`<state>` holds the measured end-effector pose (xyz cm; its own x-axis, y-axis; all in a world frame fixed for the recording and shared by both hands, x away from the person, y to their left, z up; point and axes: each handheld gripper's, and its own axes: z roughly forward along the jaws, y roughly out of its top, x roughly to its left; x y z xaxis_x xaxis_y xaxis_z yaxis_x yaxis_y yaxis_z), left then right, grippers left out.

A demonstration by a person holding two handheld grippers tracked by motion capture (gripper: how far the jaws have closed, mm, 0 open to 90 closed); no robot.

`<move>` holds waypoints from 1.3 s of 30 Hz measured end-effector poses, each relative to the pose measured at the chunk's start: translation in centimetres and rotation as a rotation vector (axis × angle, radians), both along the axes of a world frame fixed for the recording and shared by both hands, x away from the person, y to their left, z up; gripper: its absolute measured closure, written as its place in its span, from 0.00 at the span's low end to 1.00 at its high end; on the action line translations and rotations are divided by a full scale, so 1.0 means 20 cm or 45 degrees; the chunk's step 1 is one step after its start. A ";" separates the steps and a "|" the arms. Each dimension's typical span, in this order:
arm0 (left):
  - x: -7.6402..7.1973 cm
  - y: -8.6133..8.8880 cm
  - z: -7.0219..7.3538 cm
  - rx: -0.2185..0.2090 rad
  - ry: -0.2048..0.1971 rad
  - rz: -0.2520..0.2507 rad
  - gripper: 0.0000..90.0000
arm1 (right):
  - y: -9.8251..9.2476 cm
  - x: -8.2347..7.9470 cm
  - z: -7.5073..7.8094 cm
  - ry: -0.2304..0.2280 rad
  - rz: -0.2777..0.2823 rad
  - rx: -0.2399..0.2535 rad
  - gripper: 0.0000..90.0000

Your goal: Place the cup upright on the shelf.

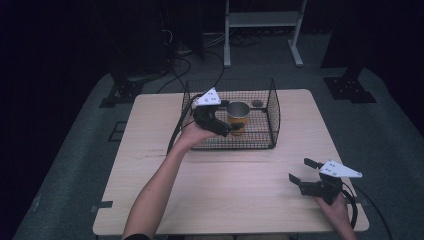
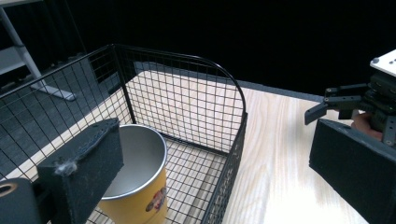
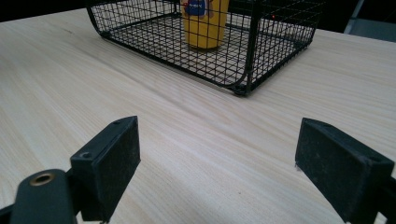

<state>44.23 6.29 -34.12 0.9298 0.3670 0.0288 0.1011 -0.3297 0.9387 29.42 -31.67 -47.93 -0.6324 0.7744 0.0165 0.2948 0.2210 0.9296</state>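
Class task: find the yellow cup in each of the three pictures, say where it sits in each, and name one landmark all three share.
High view: the yellow cup stands upright inside the wire basket, above centre, by the left gripper.
Left gripper view: bottom left, beside the near jaw.
Right gripper view: top centre, behind the mesh.
Shared landmark: the wire basket.

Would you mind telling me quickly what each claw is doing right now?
Left claw: open, jaws wide apart beside the yellow cup in the wire basket, holding nothing.
Right claw: open, empty, above the table.
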 end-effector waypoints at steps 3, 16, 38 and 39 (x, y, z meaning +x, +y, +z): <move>-0.02 0.01 -0.02 -0.010 0.003 -0.003 0.03 | 0.00 0.00 0.00 0.000 -0.001 0.002 0.14; -0.12 0.08 -0.11 -0.036 0.018 -0.001 0.03 | 0.00 0.00 0.00 -0.001 0.000 -0.001 0.14; -0.34 0.24 -0.20 -0.081 0.006 0.048 0.03 | 0.00 0.00 0.00 -0.002 -0.003 -0.009 0.14; -0.35 0.24 -0.21 -0.079 0.010 0.051 0.03 | 0.00 0.00 0.00 -0.001 -0.003 -0.009 0.14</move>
<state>37.23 11.15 -38.32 0.9146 0.4044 -0.0023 0.1202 -0.2665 0.9563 29.39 -31.59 -47.93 -0.6304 0.7762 0.0102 0.2945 0.2270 0.9283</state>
